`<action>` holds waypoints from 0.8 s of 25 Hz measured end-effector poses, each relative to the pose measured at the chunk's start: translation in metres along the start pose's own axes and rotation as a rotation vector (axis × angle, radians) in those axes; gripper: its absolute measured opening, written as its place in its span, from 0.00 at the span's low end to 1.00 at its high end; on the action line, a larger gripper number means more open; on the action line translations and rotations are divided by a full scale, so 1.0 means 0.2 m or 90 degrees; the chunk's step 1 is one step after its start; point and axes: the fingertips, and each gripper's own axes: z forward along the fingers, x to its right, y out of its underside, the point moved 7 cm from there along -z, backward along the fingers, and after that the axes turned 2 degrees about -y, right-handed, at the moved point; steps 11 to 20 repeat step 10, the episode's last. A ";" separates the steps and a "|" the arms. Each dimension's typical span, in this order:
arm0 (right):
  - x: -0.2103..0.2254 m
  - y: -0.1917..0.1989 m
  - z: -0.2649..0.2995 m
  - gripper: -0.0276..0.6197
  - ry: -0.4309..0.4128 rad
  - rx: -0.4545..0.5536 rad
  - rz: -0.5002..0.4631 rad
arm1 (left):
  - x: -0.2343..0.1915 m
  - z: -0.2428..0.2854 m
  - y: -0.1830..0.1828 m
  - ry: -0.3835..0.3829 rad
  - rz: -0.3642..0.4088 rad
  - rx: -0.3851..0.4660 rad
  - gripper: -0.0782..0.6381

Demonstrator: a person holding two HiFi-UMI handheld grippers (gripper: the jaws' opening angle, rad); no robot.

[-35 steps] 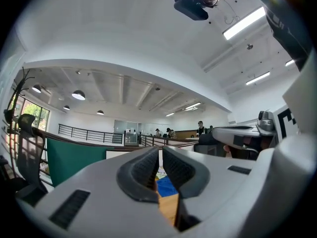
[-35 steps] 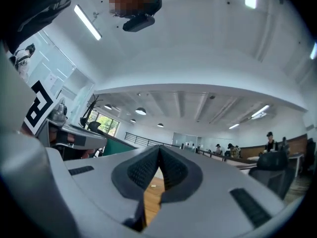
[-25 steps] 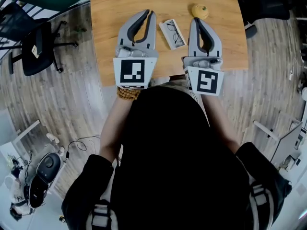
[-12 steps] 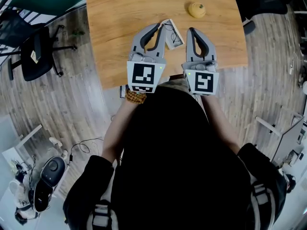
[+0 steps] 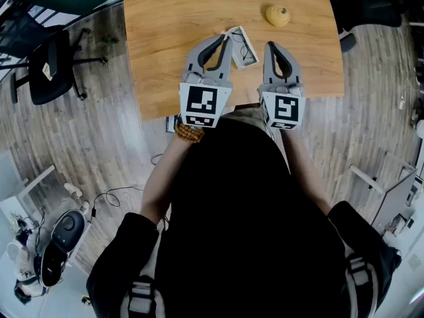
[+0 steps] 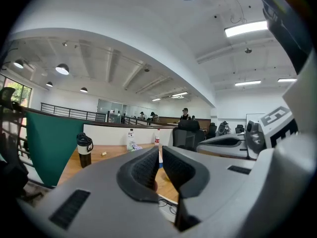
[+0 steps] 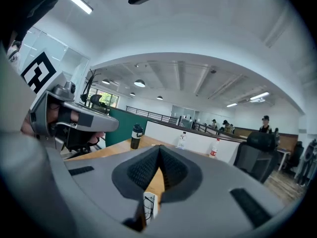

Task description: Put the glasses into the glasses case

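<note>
The glasses [image 5: 244,48] lie on the white case [image 5: 237,32], mid-bench [image 5: 165,18], between your tongs; they look light and fragile, so pinch the bridge. Left tongs [image 5: 224,40] are a narrow slit apart, right tongs [image 5: 272,46] closed, both empty

The bench [image 5: 165,58] is smooth, shiny wood. The left claw [image 5: 224,38] and right claw [image 5: 271,44] are dull grey plastic with bumpy pads [image 7: 141,170].

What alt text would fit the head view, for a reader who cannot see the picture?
Seen from above, a person in black holds the left gripper and right gripper over a wooden table, on either side of glasses lying on a white case. A small yellow round thing sits farther back.
</note>
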 end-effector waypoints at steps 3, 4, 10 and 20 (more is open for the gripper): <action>0.02 0.03 0.01 0.05 -0.001 -0.018 0.000 | 0.03 0.03 0.00 0.011 0.003 -0.002 0.16; 0.02 0.04 0.02 0.05 -0.005 -0.024 -0.002 | 0.04 0.03 0.00 0.015 0.007 -0.001 0.16; -0.05 0.10 0.07 0.05 -0.043 -0.053 -0.014 | 0.04 -0.01 0.02 0.030 0.016 -0.012 0.16; -0.05 0.10 0.07 0.05 -0.043 -0.053 -0.014 | 0.04 -0.01 0.02 0.030 0.016 -0.012 0.16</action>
